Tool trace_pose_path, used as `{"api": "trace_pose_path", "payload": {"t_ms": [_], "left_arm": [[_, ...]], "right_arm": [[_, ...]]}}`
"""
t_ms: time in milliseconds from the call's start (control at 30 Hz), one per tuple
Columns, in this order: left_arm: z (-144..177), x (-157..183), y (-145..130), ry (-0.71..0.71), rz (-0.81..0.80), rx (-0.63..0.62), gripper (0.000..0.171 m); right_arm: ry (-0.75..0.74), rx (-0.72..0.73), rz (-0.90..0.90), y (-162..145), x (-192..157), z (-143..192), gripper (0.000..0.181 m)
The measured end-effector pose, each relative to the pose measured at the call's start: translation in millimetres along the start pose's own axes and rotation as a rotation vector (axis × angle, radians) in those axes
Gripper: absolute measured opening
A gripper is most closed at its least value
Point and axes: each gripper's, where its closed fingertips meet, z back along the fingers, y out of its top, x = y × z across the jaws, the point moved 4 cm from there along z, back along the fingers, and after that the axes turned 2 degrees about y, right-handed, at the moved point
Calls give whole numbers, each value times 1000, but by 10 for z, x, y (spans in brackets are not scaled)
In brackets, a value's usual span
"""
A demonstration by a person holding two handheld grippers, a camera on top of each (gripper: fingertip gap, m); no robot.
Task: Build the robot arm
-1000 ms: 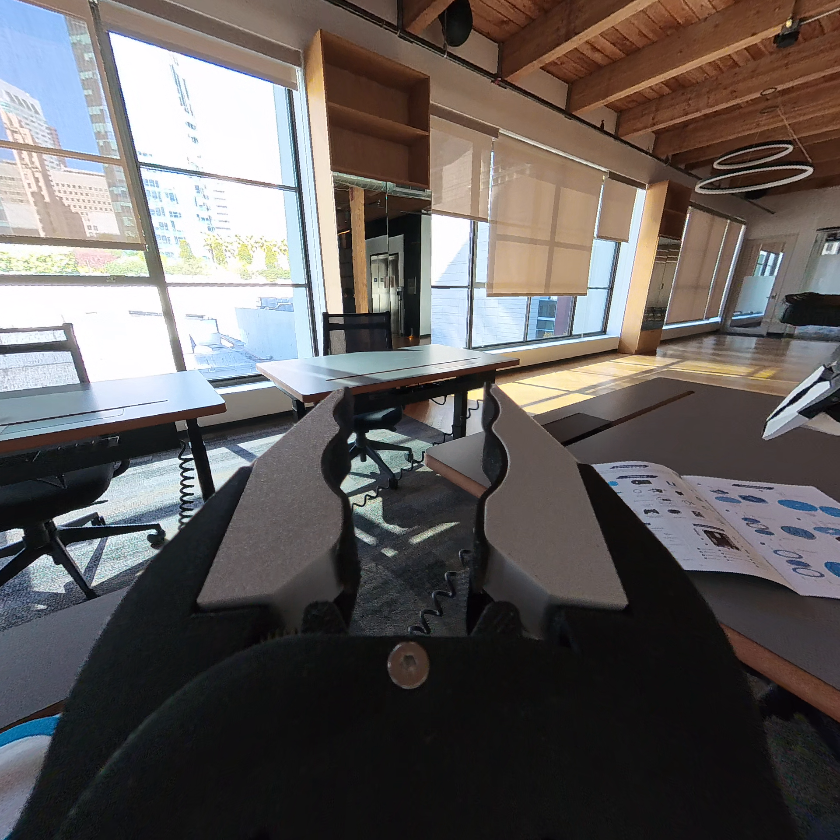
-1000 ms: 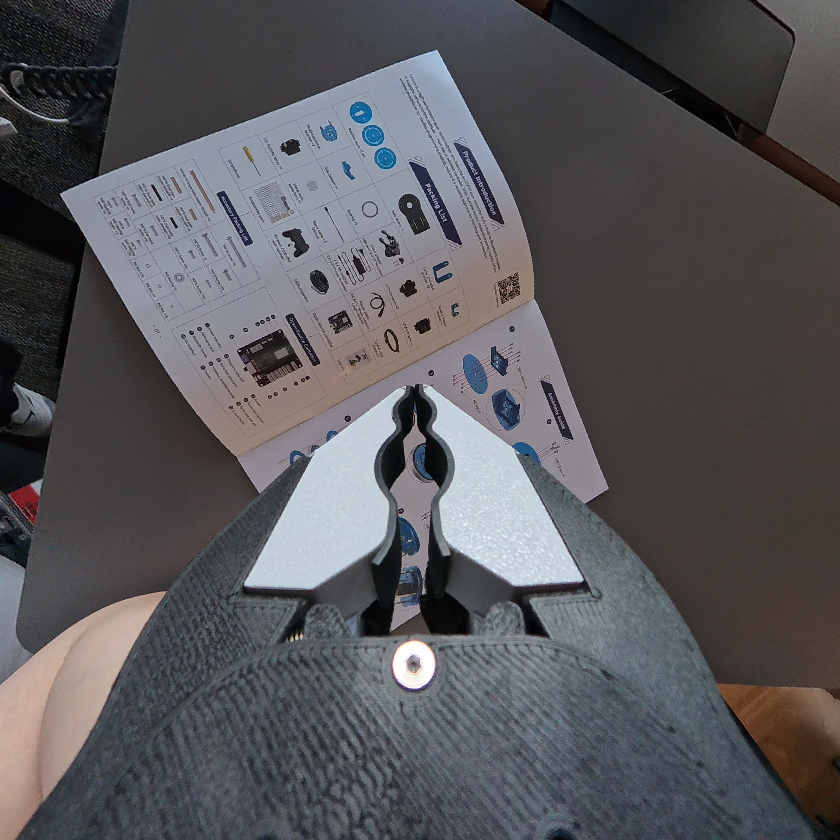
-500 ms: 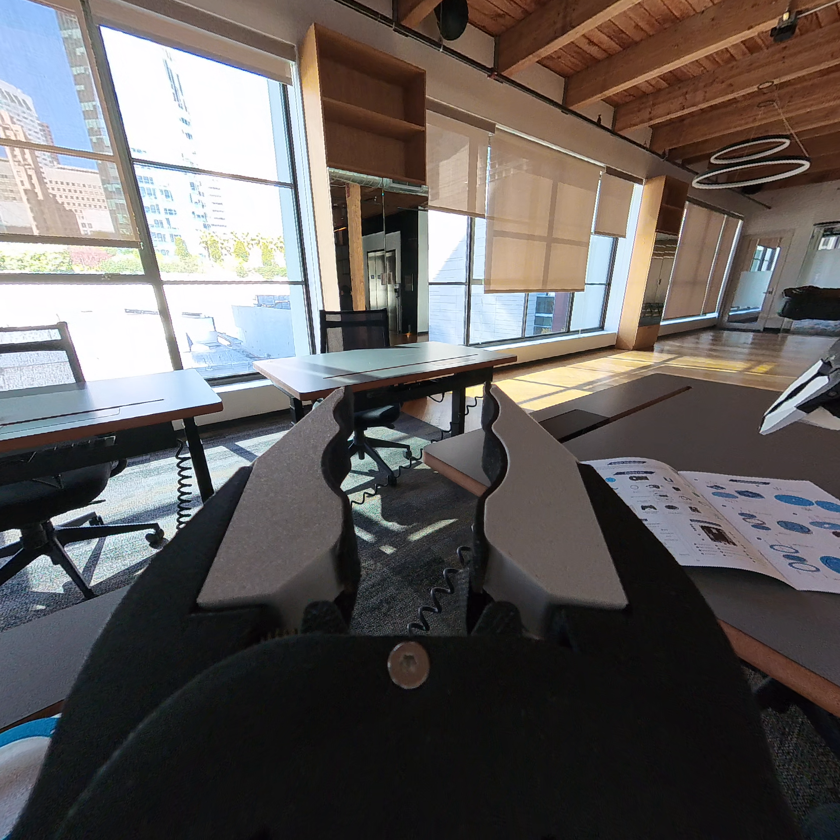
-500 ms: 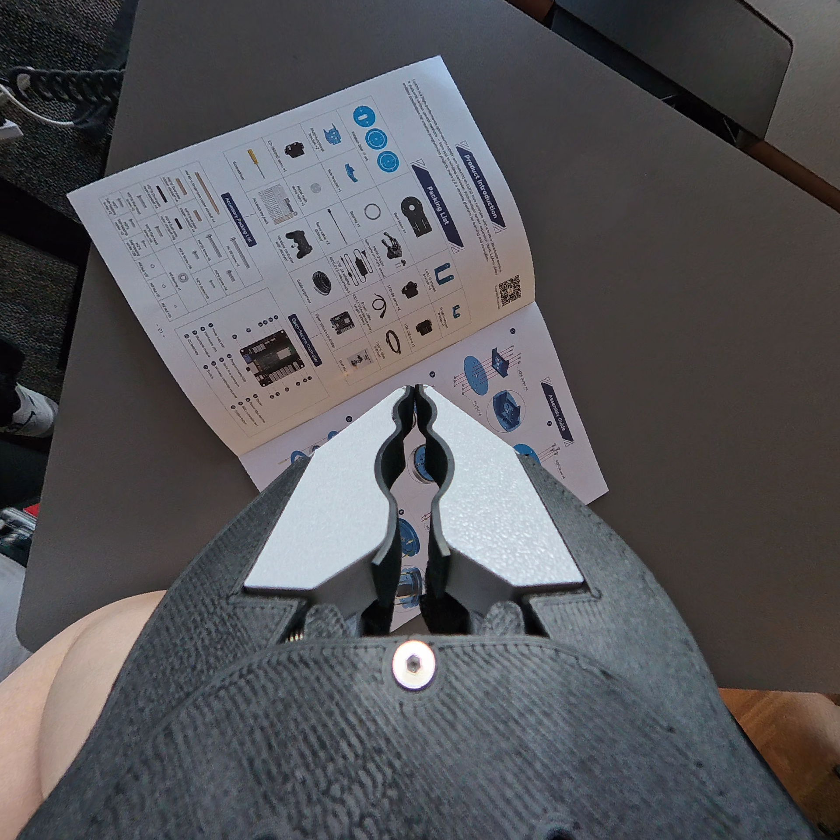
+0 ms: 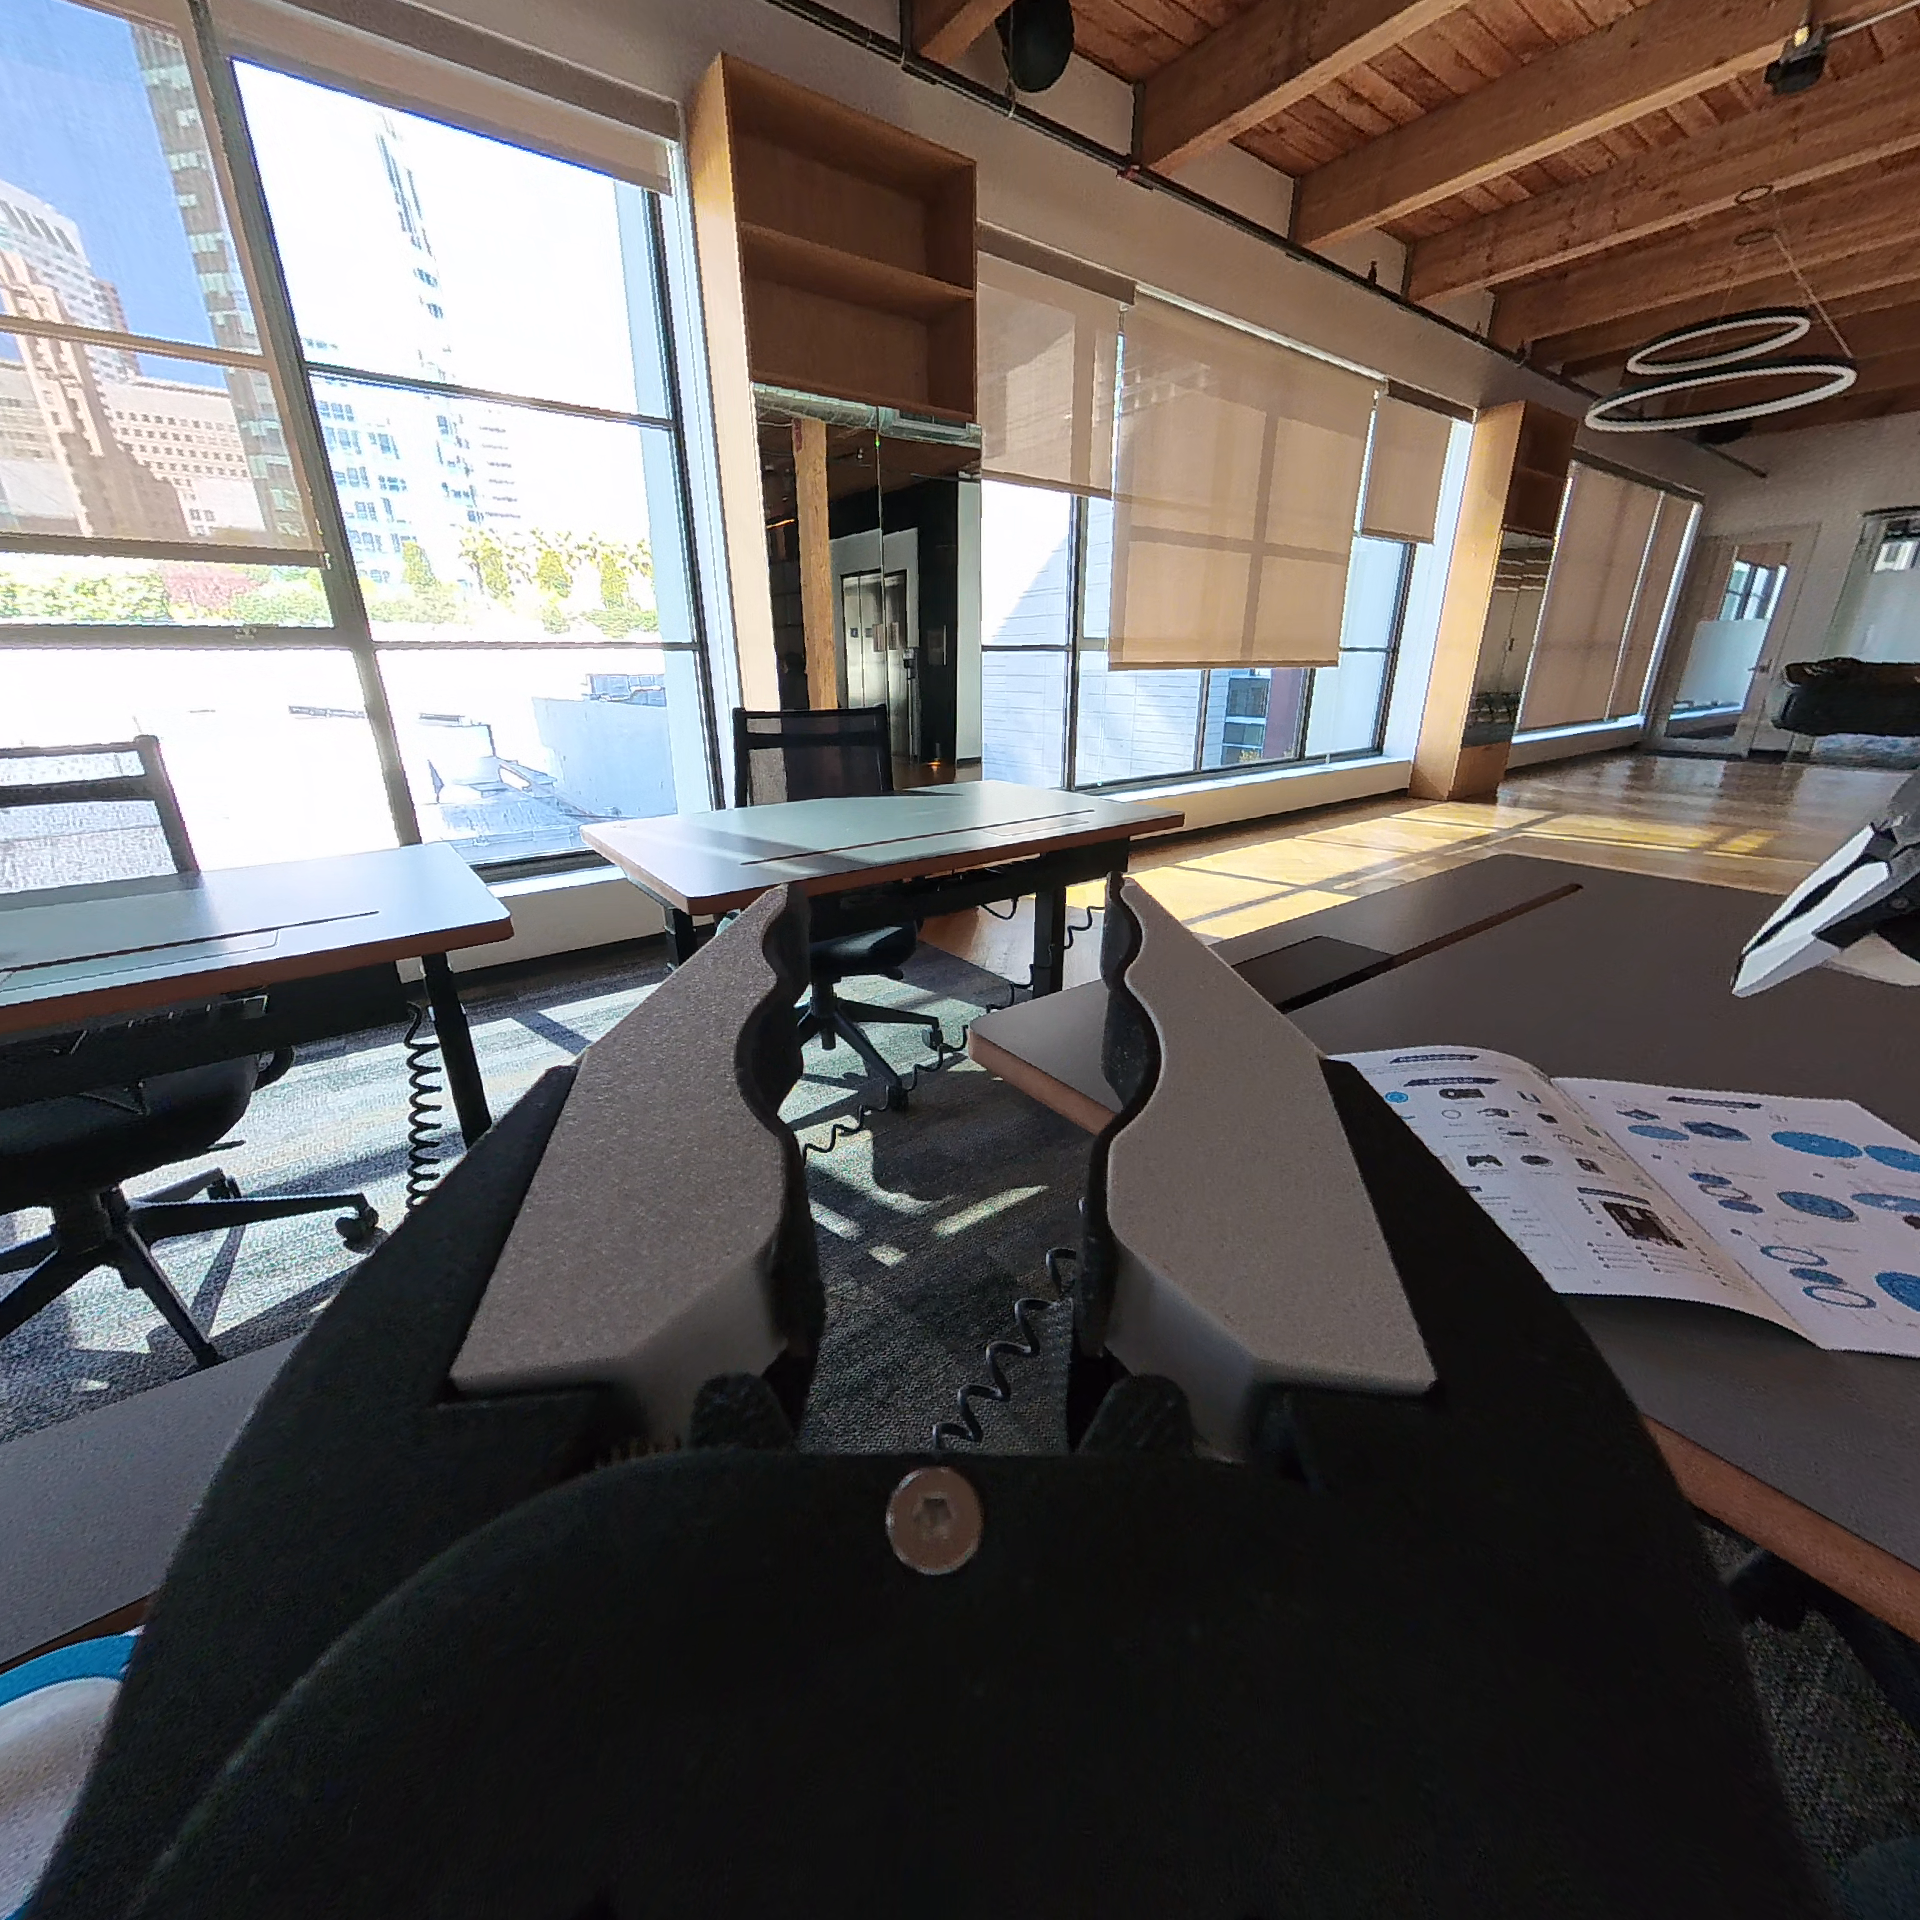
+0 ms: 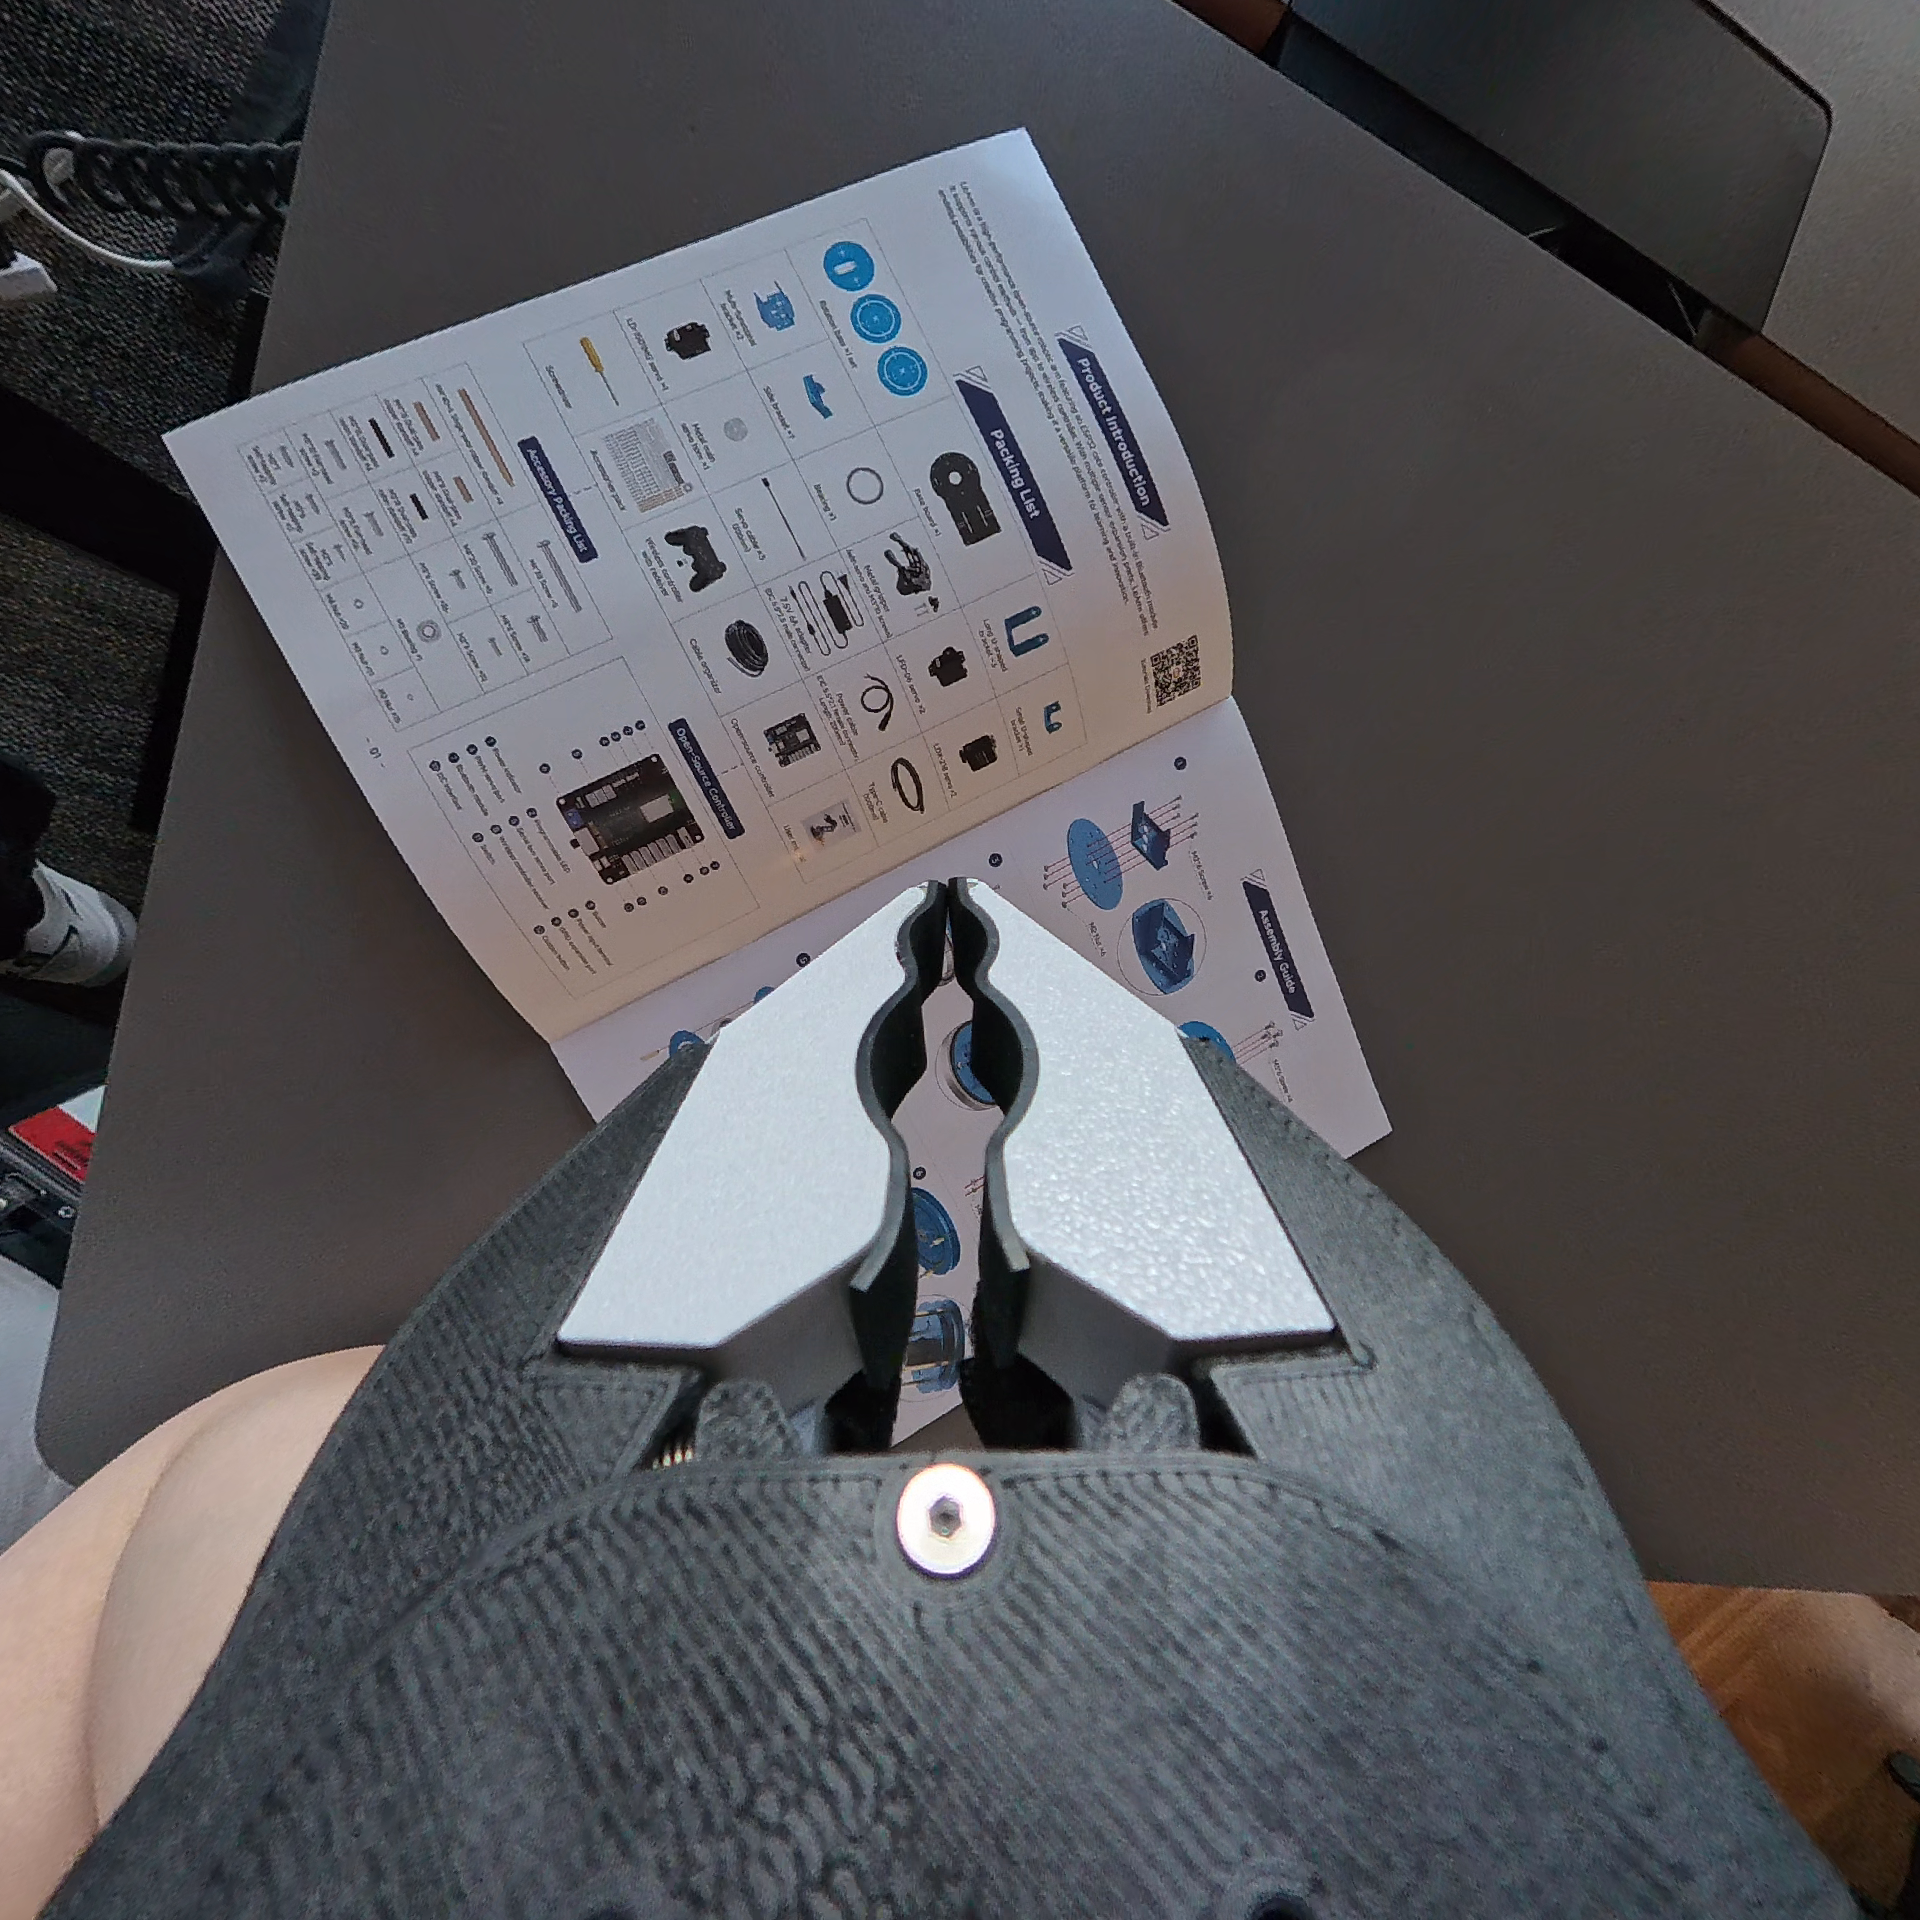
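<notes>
Two grippers are hovering: the right gripper [image 6: 951,885], tips pinched together and empty, is hanging over the open booklet [image 6: 727,582] lying flat on the grey table [image 6: 1507,727]; the left gripper [image 5: 951,909], jaws spread, is idling left of the table, off its near edge.

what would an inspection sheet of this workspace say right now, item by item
surface: dark grey desk, matte, wood edge at the near side.
job's things: open instruction booklet lying flat on the desk, printed pages up, also seen in the left wrist view.
clutter: nothing seen on the desk besides the booklet.
grippers: left tongs open, holding nothing, raised off the desk's left side and pointing at the windows; right tongs shut, empty, tips above the booklet's fold, contact cannot be told.
cables: coiled black cable on the carpet beyond the desk; a coiled cable hangs at a neighbouring desk.
surroundings: office desks, black chairs, large windows, wooden ceiling beams.
</notes>
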Motion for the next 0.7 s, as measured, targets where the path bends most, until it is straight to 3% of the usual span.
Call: {"api": "trace_pose_path", "payload": {"t_ms": [700], "left_arm": [[18,-29,3,9,3,-2,55]], "right_arm": [[6,-13,10,7,-23,-20,0]]}}
